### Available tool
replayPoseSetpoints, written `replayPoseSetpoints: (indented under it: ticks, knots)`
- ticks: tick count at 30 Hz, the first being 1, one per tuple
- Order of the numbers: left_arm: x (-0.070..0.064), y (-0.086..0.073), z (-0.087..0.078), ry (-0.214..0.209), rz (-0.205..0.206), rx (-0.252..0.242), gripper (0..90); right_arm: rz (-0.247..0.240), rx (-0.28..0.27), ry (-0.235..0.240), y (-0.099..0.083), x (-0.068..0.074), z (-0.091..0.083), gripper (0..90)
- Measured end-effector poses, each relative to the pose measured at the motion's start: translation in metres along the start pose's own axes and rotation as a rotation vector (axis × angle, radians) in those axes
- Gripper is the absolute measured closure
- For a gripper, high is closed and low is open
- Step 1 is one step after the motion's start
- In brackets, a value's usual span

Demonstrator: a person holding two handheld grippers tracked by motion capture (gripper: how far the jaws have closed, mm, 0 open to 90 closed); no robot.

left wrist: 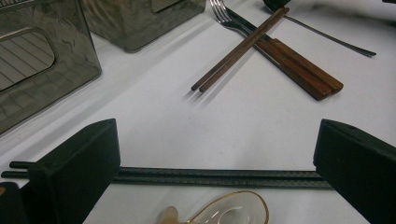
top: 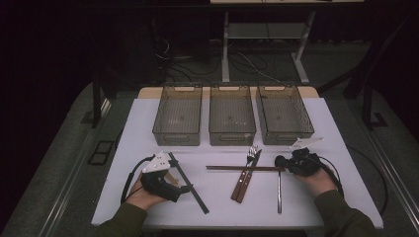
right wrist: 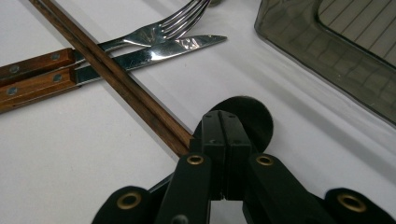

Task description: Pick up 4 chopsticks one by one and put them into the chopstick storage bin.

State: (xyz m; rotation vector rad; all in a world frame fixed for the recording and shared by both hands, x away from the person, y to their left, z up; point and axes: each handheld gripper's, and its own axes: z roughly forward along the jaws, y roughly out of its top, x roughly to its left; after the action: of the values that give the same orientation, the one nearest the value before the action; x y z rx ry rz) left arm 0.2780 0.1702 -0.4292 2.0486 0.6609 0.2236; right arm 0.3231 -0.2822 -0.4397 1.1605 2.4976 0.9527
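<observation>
Left gripper view: left gripper [left wrist: 217, 168], fingers spread, straddles black chopsticks [left wrist: 219, 177] lying on desk [left wrist: 154, 121] beside glass spoon [left wrist: 229, 212]; right gripper [right wrist: 223, 140], fingers pressed together; step: pre-grasp; next: lower and close on chopsticks, presumably for a bin [top: 178, 114].

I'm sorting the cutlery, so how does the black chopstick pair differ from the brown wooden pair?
The black chopstick pair is dark and matte; the brown wooden chopstick pair shows wood grain. The black pair lies between the open jaws of the left gripper; the brown pair lies across a wooden-handled fork and knife. Both pairs lie side by side on the white table.
</observation>
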Motion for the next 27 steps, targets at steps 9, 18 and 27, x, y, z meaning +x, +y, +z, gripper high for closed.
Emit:
replayPoseSetpoints:
  ticks: [9,18,27]
  knots:
    - [0.0000,-0.0001,0.0004,-0.004,0.003,0.000,0.0,-0.017,0.018,0.004,-0.0005,0.0033,0.0002,89.4]
    - [-0.0002,0.0000,0.0007,-0.005,0.004,-0.001,0.0,-0.027,0.032,0.015,-0.0009,0.0060,0.0003,89.4]
    - [-0.0002,0.0000,0.0003,-0.002,0.001,-0.001,0.0,-0.037,0.041,0.028,-0.0012,0.0090,0.0000,89.4]
